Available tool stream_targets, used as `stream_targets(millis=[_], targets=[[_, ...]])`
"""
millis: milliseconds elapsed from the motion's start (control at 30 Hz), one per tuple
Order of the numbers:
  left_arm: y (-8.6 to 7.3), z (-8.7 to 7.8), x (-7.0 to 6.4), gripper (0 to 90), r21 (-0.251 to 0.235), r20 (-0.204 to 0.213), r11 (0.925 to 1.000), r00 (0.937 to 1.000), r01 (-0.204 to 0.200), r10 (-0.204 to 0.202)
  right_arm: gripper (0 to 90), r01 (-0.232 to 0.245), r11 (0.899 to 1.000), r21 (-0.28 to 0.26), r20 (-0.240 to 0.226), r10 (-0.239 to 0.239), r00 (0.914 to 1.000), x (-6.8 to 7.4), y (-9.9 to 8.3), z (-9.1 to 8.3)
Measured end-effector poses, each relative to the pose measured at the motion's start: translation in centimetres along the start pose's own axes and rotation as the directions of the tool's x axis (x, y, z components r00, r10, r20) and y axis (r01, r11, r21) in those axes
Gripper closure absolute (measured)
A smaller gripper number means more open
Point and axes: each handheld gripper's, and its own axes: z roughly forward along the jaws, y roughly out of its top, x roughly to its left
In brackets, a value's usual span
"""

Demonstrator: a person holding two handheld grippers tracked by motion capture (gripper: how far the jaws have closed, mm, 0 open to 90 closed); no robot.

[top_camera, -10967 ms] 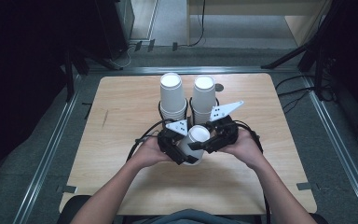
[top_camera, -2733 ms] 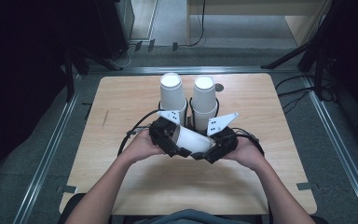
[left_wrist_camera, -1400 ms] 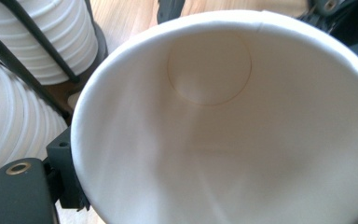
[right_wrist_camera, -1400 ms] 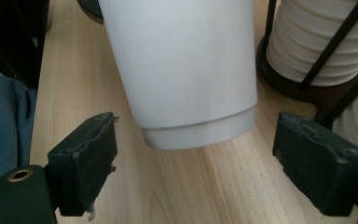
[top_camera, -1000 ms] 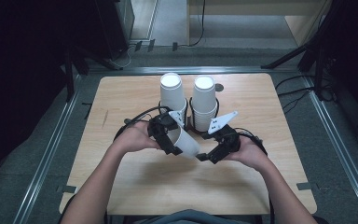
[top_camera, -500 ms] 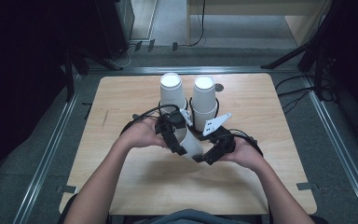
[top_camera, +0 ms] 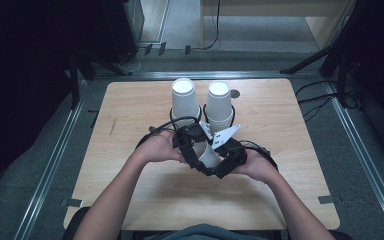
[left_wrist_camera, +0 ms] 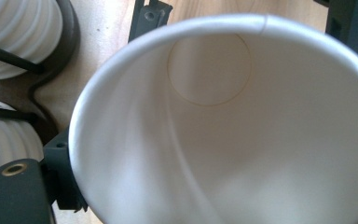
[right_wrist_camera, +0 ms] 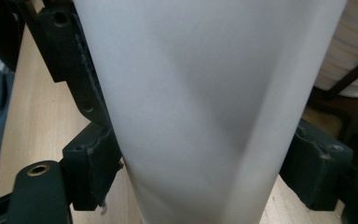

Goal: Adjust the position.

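A white paper cup (top_camera: 207, 154) is held on its side above the table's middle, between my two grippers. My left gripper (top_camera: 192, 150) is shut on it at the rim; in the left gripper view I look straight into the cup's empty inside (left_wrist_camera: 223, 140), with one black finger (left_wrist_camera: 14, 186) against the rim. From the right, my right gripper (top_camera: 225, 161) clamps the cup's wall (right_wrist_camera: 205, 93), its pads (right_wrist_camera: 91, 149) pressed on both sides.
Two upside-down stacks of white cups (top_camera: 186, 97) (top_camera: 219, 100) stand in a black wire holder (top_camera: 202, 114) just behind the grippers. The wooden table (top_camera: 130, 110) ends at metal rails on the left and right. Cables lie on the floor at the right.
The left gripper carried the cup alone a second ago. Since then the right gripper has come in from the right and closed on the cup's body, and both hands have drawn together.
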Motion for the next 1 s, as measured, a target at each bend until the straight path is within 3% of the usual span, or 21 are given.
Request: stream_targets(millis=[233, 333, 367, 500, 667, 933, 967, 1000], targets=[[-0.5, -0.1, 0.1, 2.2, -0.072, 0.006, 0.9968, 0.9994, 0.034, -0.034, 21.1, 0.0, 1.0, -0.007, 0.002, 0.0, 1.0, -0.1, 0.0, -0.5], [-0.8, -0.7, 0.2, 0.0, -0.146, -0.001, 0.9883, 0.9991, 0.042, -0.043, 21.0, -0.007, 1.0, -0.025, 0.017, 0.008, 0.9998, -0.4, -0.1, -0.9], [-0.8, -0.7, 0.2, 0.0, -0.146, -0.001, 0.9883, 0.9991, 0.042, -0.043, 21.0, -0.01, 0.999, -0.033, 0.016, 0.01, 0.9998, -0.4, -0.1, -1.0], [-1.3, -1.3, 0.4, 0.0, -0.215, -0.019, 0.975, 0.998, 0.055, -0.06, 21.0, -0.018, 0.999, -0.049, 0.027, 0.019, 0.9994, -0.6, -0.2, -1.5], [-1.9, -1.6, 0.4, 0.0, -0.257, -0.023, 0.9639, 0.9968, 0.068, -0.077, 21.0, -0.022, 0.998, -0.064, 0.035, 0.025, 0.9991, -0.6, -0.2, -2.0], [-3.1, -2.0, 0.2, 0.0, -0.347, -0.046, 0.9343, 0.9933, 0.084, -0.106, 20.9, -0.037, 0.995, -0.095, 0.052, 0.042, 0.9978, -0.7, -0.2, -2.7], [-3.1, -2.0, 0.2, 0.0, -0.347, -0.046, 0.9343, 0.9933, 0.084, -0.106, 20.9, -0.037, 0.995, -0.095, 0.052, 0.042, 0.9978, -0.7, -0.2, -2.7], [-3.3, -2.1, 0.1, 0.0, -0.374, -0.037, 0.9221, 0.9919, 0.099, -0.121, 20.9, -0.039, 0.993, -0.107, 0.051, 0.045, 0.9977, -0.7, -0.2, -2.8]])
